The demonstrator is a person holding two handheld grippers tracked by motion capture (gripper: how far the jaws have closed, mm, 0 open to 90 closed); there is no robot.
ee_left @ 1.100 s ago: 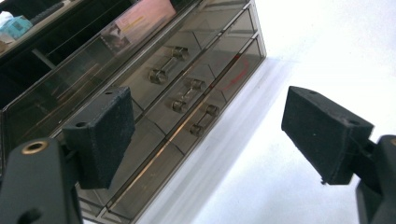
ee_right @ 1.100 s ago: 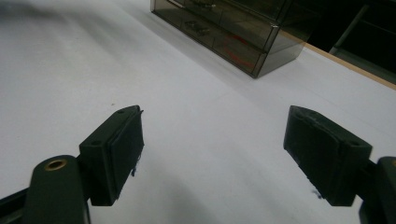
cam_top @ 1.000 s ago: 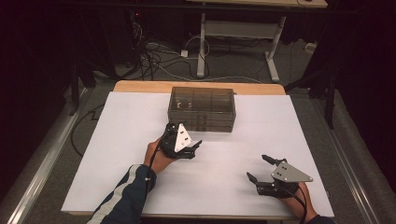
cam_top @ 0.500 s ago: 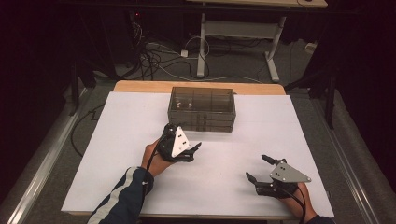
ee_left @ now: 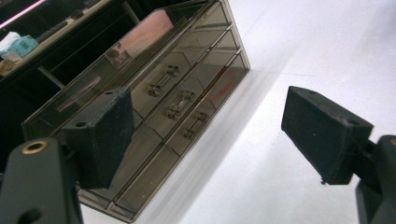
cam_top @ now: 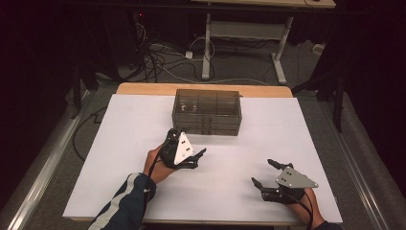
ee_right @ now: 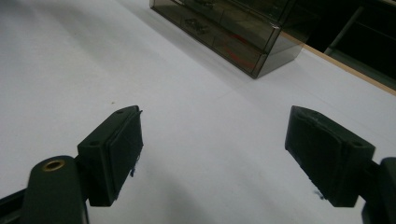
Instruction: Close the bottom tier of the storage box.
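Left gripper (ee_left: 205, 135) I hold open and empty; just ahead of its jaws stands the drawer box (ee_left: 154, 88), all three drawers closed. Right gripper (cam_top: 268, 175) rests open, well apart from it. I judge the drawer pulling not yet begun.

this looks like a lab or recording room, not a home. the counter (cam_top: 143, 143) under the tongs is covered with a plain white sheet, and the room around it is dark. on the grey floor beyond the counter, well past the tongs, loose cables (cam_top: 163, 62) lie in a tangle beside the metal legs of a second desk (cam_top: 239, 28). a small red light (cam_top: 140, 15) glows on dark equipment behind them.
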